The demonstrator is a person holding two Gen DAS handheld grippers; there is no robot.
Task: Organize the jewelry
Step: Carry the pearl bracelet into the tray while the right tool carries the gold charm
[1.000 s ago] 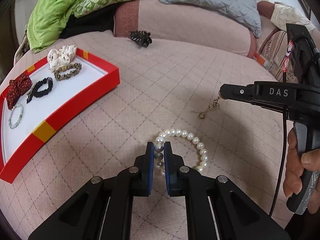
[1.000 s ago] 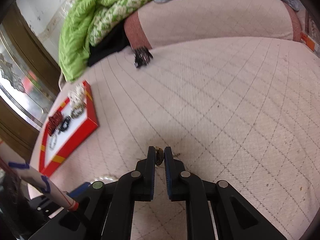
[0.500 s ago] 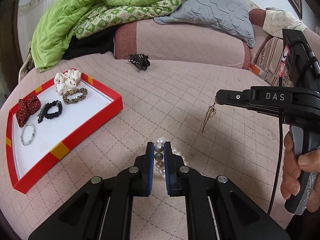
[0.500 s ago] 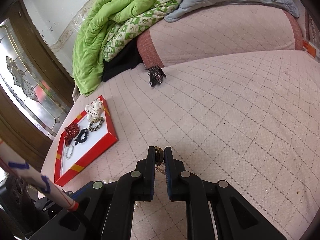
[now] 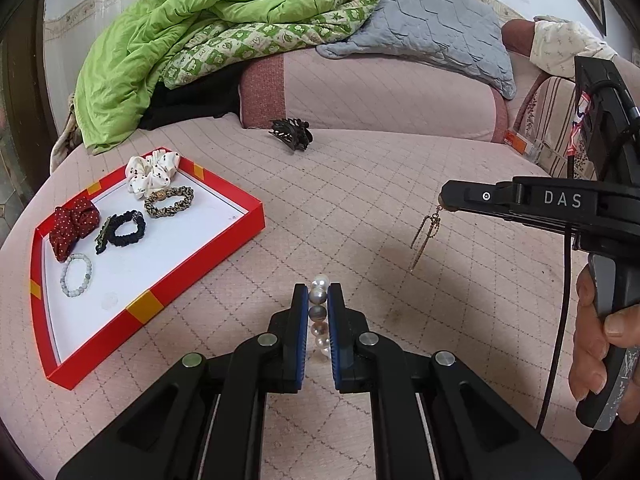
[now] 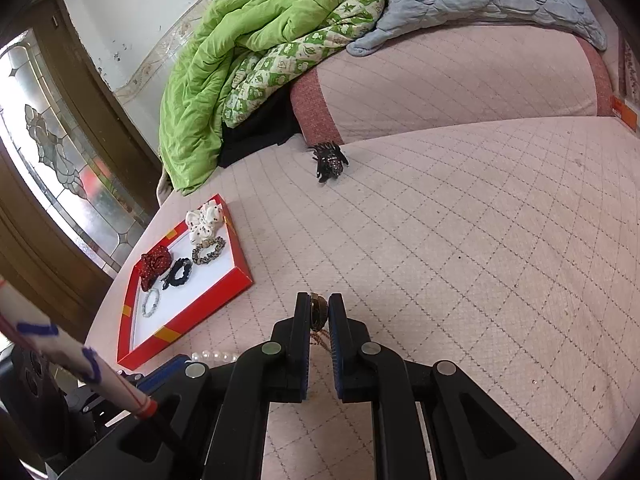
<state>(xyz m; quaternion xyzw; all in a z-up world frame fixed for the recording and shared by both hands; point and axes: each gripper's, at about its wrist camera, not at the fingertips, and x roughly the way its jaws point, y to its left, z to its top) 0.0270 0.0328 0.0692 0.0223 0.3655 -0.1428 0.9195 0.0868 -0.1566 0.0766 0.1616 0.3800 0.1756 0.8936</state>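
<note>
My left gripper (image 5: 318, 298) is shut on a white pearl bracelet (image 5: 319, 312) and holds it above the pink quilted bed. My right gripper (image 6: 319, 307) is shut on a gold dangling earring (image 6: 319, 314), which hangs from its tip in the left wrist view (image 5: 426, 236). The pearl bracelet also shows at the lower left in the right wrist view (image 6: 214, 357). A red tray (image 5: 208, 248) with a white floor lies to the left. It holds a white scrunchie (image 5: 152, 170), a leopard scrunchie (image 5: 169, 201), a black scrunchie (image 5: 122, 229), a red scrunchie (image 5: 72, 226) and a pale bead bracelet (image 5: 76, 274).
A dark hair claw clip (image 5: 291, 134) lies on the bed by the pink bolster (image 5: 380, 96). A green quilt (image 5: 192, 40) and a grey pillow (image 5: 432, 28) are piled at the back. A wooden door with patterned glass (image 6: 52, 168) stands at the left.
Both grippers have risen off the bed, lifting the pearl bracelet and the earring with them. The earring now hangs free instead of lying on the quilt.
</note>
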